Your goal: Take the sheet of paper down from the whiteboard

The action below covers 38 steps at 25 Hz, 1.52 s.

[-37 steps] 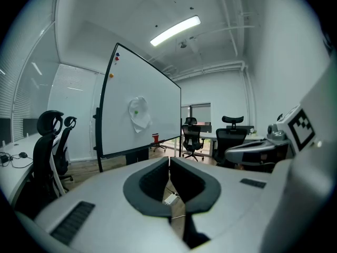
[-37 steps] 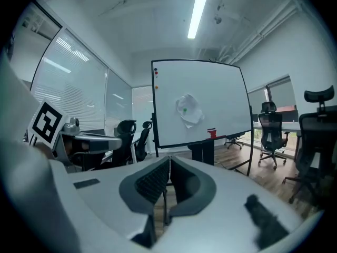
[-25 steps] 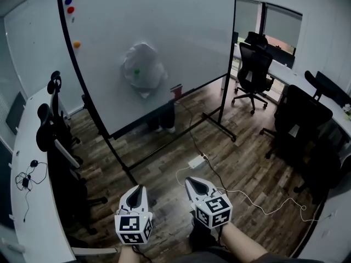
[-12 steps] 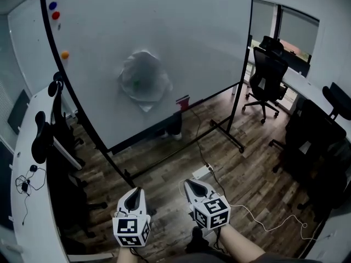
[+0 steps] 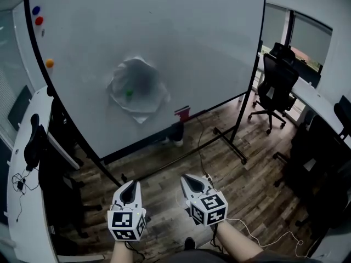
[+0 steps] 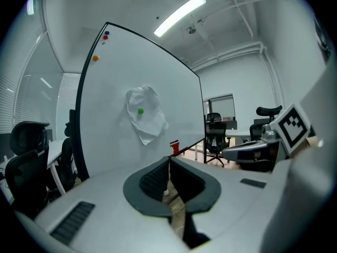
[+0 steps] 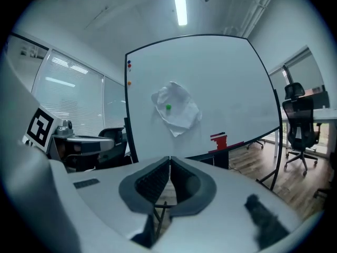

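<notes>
- Closer now: whiteboard fills more of the head view than a second ago. The paper has drifted toward 10 o'clock. Both grippers are still low at 6 o'clock.
- Step in hand looks like the approach; no reach toward the whiteboard yet.
- Paper: crumpled, held to the whiteboard by a green magnet, with its edges bulging off the surface and a loose tip at its 6 o'clock. It is well apart from both grippers.
- Left gripper: fingers clenched together, nothing between them, touching nothing. In the left gripper view the paper sits at 12 o'clock above the fingers.
- Right gripper: fingers pressed together, empty. In the right gripper view the paper is at 12 o'clock and a red block on the whiteboard ledge is at 2 o'clock.
- Next move, as I judge it: step in, raise one gripper, spread its fingers and pinch the paper's loose lower tip. The other gripper could lift the magnet.
- Risk: the thin sheet may tear if it is pulled while the magnet still pins it.
</notes>
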Each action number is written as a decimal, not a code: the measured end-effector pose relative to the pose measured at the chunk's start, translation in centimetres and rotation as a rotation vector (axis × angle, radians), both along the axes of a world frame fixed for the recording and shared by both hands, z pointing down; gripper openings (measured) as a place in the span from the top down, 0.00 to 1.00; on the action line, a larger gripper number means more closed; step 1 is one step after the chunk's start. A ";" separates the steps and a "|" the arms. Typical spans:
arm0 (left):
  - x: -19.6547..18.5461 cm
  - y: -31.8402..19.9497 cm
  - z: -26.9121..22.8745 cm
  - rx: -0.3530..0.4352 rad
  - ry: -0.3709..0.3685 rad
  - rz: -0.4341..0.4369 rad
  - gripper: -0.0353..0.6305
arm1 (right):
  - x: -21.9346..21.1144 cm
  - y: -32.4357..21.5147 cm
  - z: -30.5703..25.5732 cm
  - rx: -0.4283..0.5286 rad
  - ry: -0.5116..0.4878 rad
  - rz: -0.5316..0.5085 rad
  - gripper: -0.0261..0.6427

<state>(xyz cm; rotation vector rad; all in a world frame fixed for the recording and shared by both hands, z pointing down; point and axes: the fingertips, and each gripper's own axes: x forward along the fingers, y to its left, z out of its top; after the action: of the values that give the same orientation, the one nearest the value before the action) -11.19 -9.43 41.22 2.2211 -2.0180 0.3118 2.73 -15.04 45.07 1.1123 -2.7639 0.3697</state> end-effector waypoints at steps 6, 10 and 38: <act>0.7 -2.5 -0.6 0.012 -0.006 -0.026 0.92 | -0.6 -3.3 -0.2 0.006 -0.015 -0.037 0.93; 0.2 -3.9 -1.4 0.032 -0.008 -0.045 0.92 | -1.2 -4.4 -0.3 0.004 -0.011 -0.047 0.93; -8.8 -21.6 -4.1 0.130 -0.001 0.098 0.92 | -6.7 -20.9 -1.8 0.017 -0.030 0.225 0.92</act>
<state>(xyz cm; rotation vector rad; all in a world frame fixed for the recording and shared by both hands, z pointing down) -19.95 -31.05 37.14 2.4025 -1.9867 0.1974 -3.95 -35.94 43.24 1.4381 -2.6776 0.3916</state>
